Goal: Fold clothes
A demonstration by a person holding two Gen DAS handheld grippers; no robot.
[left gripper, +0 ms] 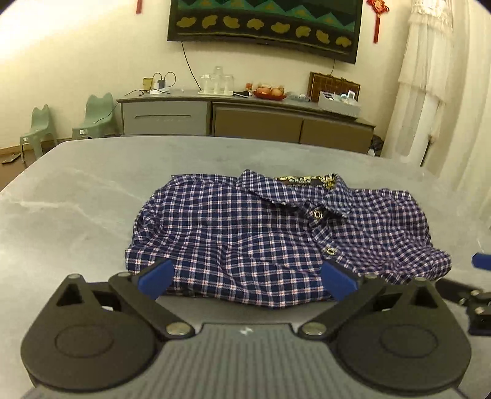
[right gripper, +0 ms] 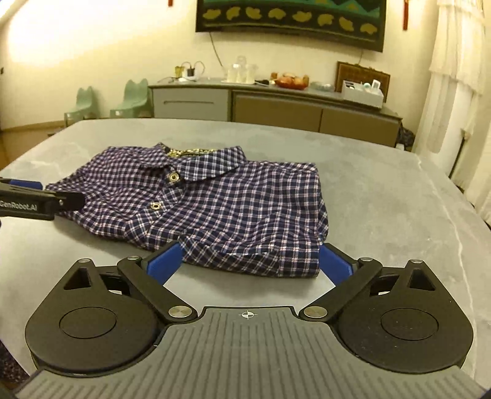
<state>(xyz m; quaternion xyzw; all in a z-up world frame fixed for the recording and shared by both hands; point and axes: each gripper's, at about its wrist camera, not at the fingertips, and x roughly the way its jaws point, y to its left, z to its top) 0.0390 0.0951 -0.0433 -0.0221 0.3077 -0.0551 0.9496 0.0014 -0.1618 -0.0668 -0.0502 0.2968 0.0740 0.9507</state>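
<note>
On the grey table: one folded shirt, nothing else on top.
Shirt: blue with thin white and red lines, folded into a fat square, lying flat near the middle of the table, a bit closer to the near edge.
Shirt collar: at the far side of the fold, with a gold and black patch inside the neck.
Shirt snaps: two round metal ones, one under the other, down the front.
Near edge of the shirt: bumpy and a little puffed up, not smooth.
Left gripper: wide open, holding nothing, blue fingertips spread apart just above the near edge of the shirt, cloth seen between them but not pinched.
Right gripper: wide open too, holding nothing, blue fingertips spread at the near right corner of the shirt, not squeezing the cloth.
Side by side: left gripper seen at the left edge of the right wrist view, black body beside the left edge of the shirt; touching the cloth or not, cannot tell.
Behind the table: long low cabinet by the wall, with cups, fruit and a white box on top.
Left of the cabinet: two small green chairs on the floor.
On the wall: dark picture with green and yellow shapes.
Right side of the room: white curtain hanging down.
</note>
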